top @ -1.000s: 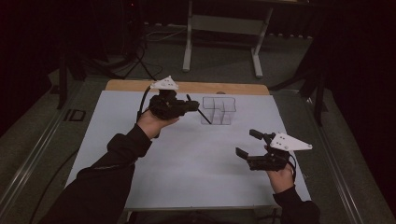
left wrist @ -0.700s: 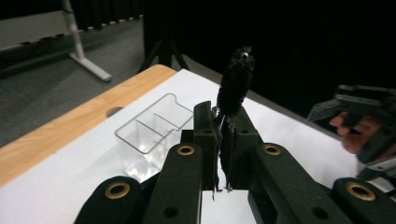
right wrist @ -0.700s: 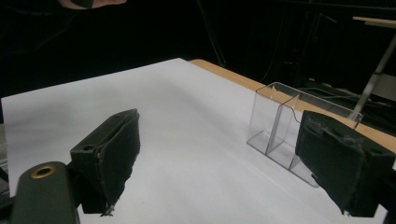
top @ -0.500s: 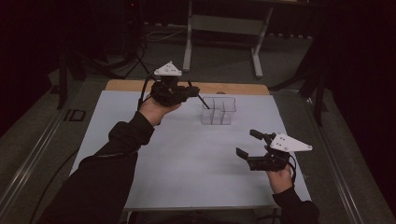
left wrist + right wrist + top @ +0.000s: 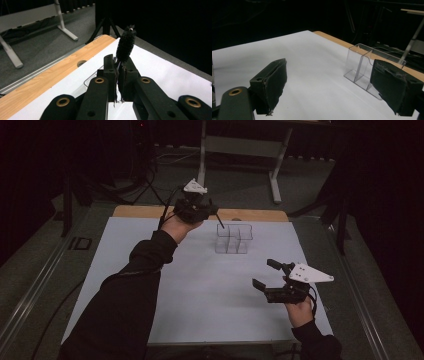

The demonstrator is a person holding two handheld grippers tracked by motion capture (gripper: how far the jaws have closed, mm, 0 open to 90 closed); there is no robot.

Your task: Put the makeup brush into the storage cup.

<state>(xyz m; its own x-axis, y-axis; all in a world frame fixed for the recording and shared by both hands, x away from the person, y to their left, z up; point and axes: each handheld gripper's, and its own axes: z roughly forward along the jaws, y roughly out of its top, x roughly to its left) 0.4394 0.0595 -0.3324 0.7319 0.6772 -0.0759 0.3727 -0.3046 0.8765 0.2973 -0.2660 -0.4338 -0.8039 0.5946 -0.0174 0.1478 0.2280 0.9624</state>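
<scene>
From above, the left tongs (image 5: 212, 216) hung over the far side of the table (image 5: 150, 285), shut on a thin black brush (image 5: 219, 224) whose tip slanted down and away from them toward the clear divided box (image 5: 233, 239). The box stood just beyond and below the brush tip, near but not touching as far as I could tell. The right tongs (image 5: 264, 275) sat well back on the near right of the table, jaws spread with nothing between them — plainly the farther hand from the box.

Along the left tongs' own jaws, the pads were pressed flat together on the brush's wire stem, and the bristled head (image 5: 125, 45) stood out past the tips in line with the jaws. So the brush's long axis ran straight ahead of the tongs; a thin edge of the box (image 5: 90, 78) showed just under them, to one side.

From the right tongs (image 5: 337, 87), both pads (image 5: 275, 81) stood wide apart and empty, with the box (image 5: 362, 67) ahead and toward the right pad, upright on the white sheet (image 5: 287, 50). I judged the coming move to be the left hand's — tipping the brush's tip down into a compartment.
</scene>
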